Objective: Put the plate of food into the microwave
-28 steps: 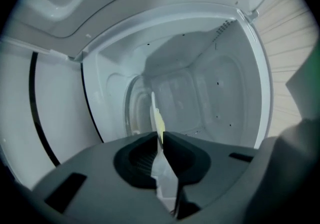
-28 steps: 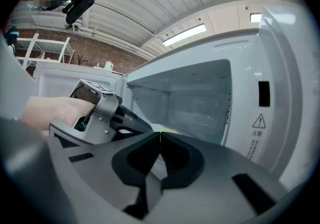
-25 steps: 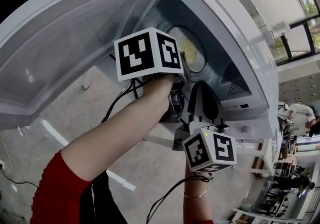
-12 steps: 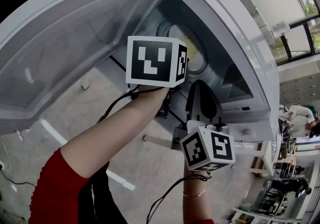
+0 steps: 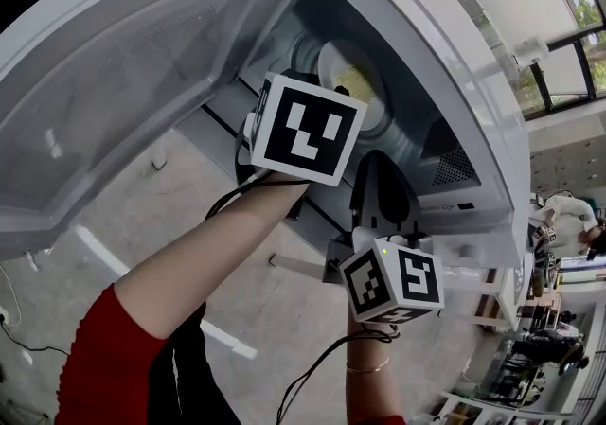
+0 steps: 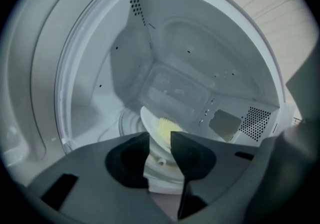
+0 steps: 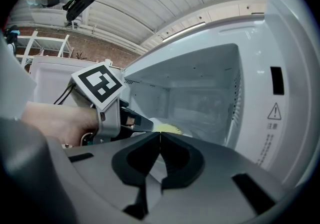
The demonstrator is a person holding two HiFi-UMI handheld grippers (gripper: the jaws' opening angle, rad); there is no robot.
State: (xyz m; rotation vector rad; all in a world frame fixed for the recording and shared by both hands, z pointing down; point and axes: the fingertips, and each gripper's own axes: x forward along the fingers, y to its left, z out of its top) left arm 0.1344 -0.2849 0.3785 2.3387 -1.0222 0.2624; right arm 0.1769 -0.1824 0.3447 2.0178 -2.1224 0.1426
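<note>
Plate (image 6: 151,120) of yellow food (image 6: 167,127) sits inside the microwave (image 6: 90,83), on its floor. Left gripper (image 6: 160,135), at the microwave's mouth, has just been opening; its jaws stand apart, holding nothing. Right gripper (image 7: 160,134), just outside the microwave, is closed on nothing.

The microwave (image 5: 454,54) shell and cavity looked like smooth, glossy white painted metal. Pretty sure the plate (image 6: 149,120) was shiny white ceramic, and the left gripper (image 6: 160,138) and right gripper (image 7: 160,135) were matt dark plastic.
</note>
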